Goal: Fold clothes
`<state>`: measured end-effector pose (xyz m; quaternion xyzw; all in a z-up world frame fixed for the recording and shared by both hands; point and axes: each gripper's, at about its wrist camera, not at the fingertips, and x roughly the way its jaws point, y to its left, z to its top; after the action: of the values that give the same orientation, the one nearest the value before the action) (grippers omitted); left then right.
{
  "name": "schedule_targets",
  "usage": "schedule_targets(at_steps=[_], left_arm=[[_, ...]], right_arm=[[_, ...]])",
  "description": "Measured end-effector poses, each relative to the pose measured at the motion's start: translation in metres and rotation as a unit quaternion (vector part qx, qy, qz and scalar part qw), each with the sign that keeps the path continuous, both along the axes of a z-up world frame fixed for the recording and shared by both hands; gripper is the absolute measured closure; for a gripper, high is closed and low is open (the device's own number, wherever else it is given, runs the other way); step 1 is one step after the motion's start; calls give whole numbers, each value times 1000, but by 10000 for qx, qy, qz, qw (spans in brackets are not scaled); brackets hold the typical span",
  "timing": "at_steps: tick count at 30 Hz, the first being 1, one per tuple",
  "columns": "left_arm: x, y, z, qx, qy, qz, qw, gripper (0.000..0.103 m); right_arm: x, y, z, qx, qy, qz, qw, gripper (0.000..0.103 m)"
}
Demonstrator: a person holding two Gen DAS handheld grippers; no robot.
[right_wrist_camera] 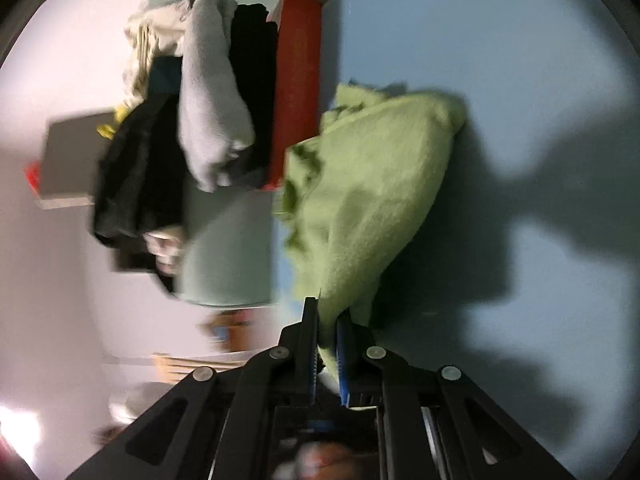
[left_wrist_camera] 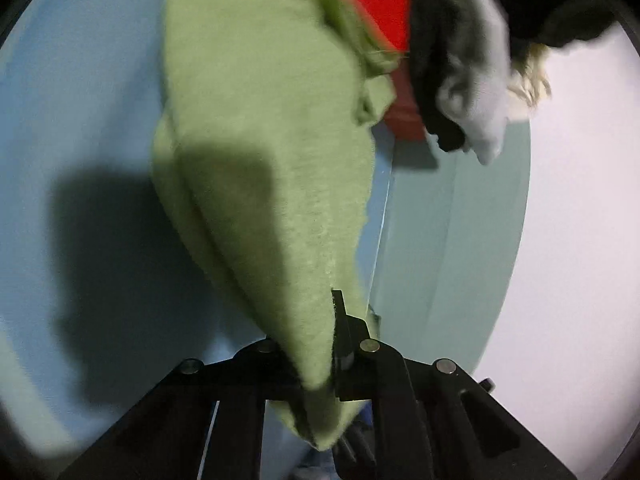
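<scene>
Nearest the left wrist camera, the left gripper (left_wrist_camera: pixel 334 344) is clamped on a narrow gathered end of the green garment (left_wrist_camera: pixel 260 128); the cloth passes between its black fingers (left_wrist_camera: pixel 340 320) and a short tail hangs out below them. In the right wrist view the right gripper (right_wrist_camera: pixel 328 344) is likewise closed on a bunched edge of the same green garment (right_wrist_camera: pixel 372 184), the fabric pinched between a black finger and a blue-padded one. So both grippers hold the piece, each at its own end or corner, and neither is nearer than the other in any useful sense: each already has cloth in its jaws. From either gripper the garment runs straight ahead, away from the camera, its long axis lying along the line the fingers point, widening from the pinched tip into a loose, sagging body that hangs just over the pale blue table (left_wrist_camera: pixel 80 80) and appears to touch it further out. Judging from this, the cloth is lifted but not yet spread, and the coming move turns on drawing the two held points apart across that long axis so the slack drops flat. Beyond the garment, at the table's far edge, stands a red box (right_wrist_camera: pixel 298 88), and against it a heap of other clothes (right_wrist_camera: pixel 208 92), grey, black and pale, waiting unfolded. Past that lies a plain light wall; details there are blurred.
</scene>
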<state>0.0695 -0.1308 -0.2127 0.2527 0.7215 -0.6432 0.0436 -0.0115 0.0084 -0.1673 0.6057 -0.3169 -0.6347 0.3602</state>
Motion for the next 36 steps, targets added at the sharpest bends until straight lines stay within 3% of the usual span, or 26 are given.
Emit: schedule_targets(at_steps=[1, 2, 3, 7, 10, 14, 15, 16, 17, 20, 24, 26, 29, 32, 36], left_arm=[[3, -3, 8, -42, 36, -17, 10000, 94], [6, -7, 16, -85, 68, -34, 9999, 94], [10, -9, 21, -141, 31, -52, 9999, 94], [9, -19, 35, -307, -227, -180, 9991, 94], [11, -22, 41, -397, -291, -272, 9984, 94], [4, -29, 50, -819, -399, -370, 9952, 94], [3, -30, 55, -1030, -481, -438, 9926, 94], [2, -32, 60, -1243, -563, -507, 9893, 94], [2, -32, 65, -1499, -655, -610, 9846, 94], [-1, -31, 90, -2218, -726, -916, 9681, 94], [-7, -21, 155, -2950, -296, -1473, 9436, 94], [-6, -10, 200, -3395, -37, -1764, 9239, 94], [-3, -1, 238, -3308, 373, -2231, 9162, 94], [-10, 4, 243, -2976, 431, -2745, 9133, 94], [-44, 1, 234, -2918, 100, -3036, 9070, 94]], right_arm=[[4, 0, 1, 212, 208, 55, 9995, 77], [8, 0, 3, 424, 416, 111, 9982, 48], [9, 4, -3, 394, 364, 22, 9986, 38], [1, 26, -46, -114, -623, -738, 9953, 30], [-14, 18, -69, -113, -889, -900, 9919, 33], [-36, -6, -73, 70, -594, -1020, 9930, 42], [-40, -11, -71, 234, -533, -1049, 9928, 50], [-45, -16, -68, 426, -473, -1077, 9921, 71], [-48, -20, -62, 661, -326, -1092, 9913, 85], [-50, -24, -20, 1161, 480, -1138, 9855, 90], [-38, -8, 69, 991, 1518, -1358, 9740, 91], [-24, 9, 124, 839, 2016, -1508, 9642, 91], [8, 35, 197, 638, 2661, -1734, 9461, 91], [40, 57, 248, 519, 3221, -1959, 9247, 89], [39, 64, 255, 716, 3302, -1903, 9218, 88]])
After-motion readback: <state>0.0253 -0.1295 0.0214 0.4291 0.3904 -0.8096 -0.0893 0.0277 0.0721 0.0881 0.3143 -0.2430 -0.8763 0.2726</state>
